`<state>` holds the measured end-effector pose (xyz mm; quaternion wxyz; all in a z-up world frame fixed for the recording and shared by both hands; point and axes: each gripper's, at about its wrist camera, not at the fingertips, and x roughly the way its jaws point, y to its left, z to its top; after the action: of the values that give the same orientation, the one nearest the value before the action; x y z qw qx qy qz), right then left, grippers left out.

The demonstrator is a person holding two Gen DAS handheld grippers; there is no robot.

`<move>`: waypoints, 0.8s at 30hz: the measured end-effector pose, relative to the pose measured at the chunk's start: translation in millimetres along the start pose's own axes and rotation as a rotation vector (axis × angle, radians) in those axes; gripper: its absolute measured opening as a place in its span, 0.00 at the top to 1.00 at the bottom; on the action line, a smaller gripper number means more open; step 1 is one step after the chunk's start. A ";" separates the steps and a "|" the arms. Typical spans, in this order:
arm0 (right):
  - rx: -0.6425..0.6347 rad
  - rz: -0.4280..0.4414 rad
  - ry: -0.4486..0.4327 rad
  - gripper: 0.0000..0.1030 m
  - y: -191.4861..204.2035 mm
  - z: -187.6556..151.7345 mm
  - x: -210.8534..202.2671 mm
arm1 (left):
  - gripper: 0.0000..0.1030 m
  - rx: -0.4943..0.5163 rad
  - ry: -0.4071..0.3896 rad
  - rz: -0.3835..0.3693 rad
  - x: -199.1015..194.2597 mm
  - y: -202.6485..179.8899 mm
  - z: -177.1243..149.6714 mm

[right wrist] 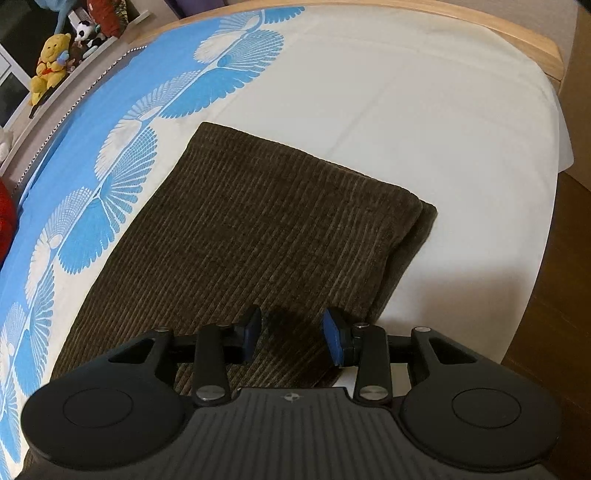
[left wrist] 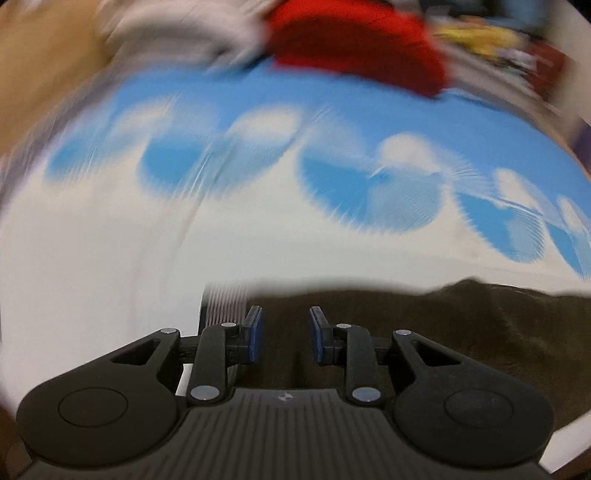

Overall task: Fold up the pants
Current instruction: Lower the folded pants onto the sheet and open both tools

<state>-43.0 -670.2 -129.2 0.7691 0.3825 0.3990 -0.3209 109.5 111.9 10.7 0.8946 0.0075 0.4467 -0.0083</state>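
Dark brown corduroy pants (right wrist: 266,229) lie folded flat on a bed sheet (right wrist: 424,110), white with a blue fan pattern. One layer's edge sticks out along the right side. My right gripper (right wrist: 291,334) is open and empty, just above the pants' near right part. In the blurred left wrist view, my left gripper (left wrist: 286,332) is open and empty over the brown pants (left wrist: 461,332), near their edge.
A wooden bed frame edge (right wrist: 480,29) runs along the far side. A shelf with a yellow plush toy (right wrist: 50,62) stands at the far left. A red cloth (left wrist: 354,44) and white fabric (left wrist: 177,29) lie at the far end of the bed.
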 end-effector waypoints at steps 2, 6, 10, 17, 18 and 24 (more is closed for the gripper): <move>-0.002 0.006 0.000 0.62 -1.0 -0.3 -1.6 | 0.74 0.118 -0.073 -0.030 8.3 -10.3 8.3; -0.011 0.016 0.012 0.62 -1.6 -1.9 1.3 | 0.90 0.094 -0.002 -0.100 55.0 -5.6 -4.8; -0.052 0.016 0.016 0.62 1.0 -2.6 2.9 | 0.97 0.279 0.111 0.042 97.4 -13.4 -19.1; -0.068 0.007 0.016 0.62 2.3 0.4 4.5 | 0.97 0.305 0.164 0.126 112.7 -22.7 -16.3; -0.068 0.007 0.016 0.62 2.4 0.7 5.1 | 0.96 0.292 0.149 0.121 107.8 -24.0 -14.7; -0.118 0.010 0.015 0.62 5.0 -0.3 4.1 | 0.94 0.184 0.197 0.013 107.7 -20.6 -10.1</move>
<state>-37.1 -668.2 -131.1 0.7889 0.3408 0.4213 -0.2899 165.7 90.6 -81.6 0.8421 0.0931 0.5295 -0.0425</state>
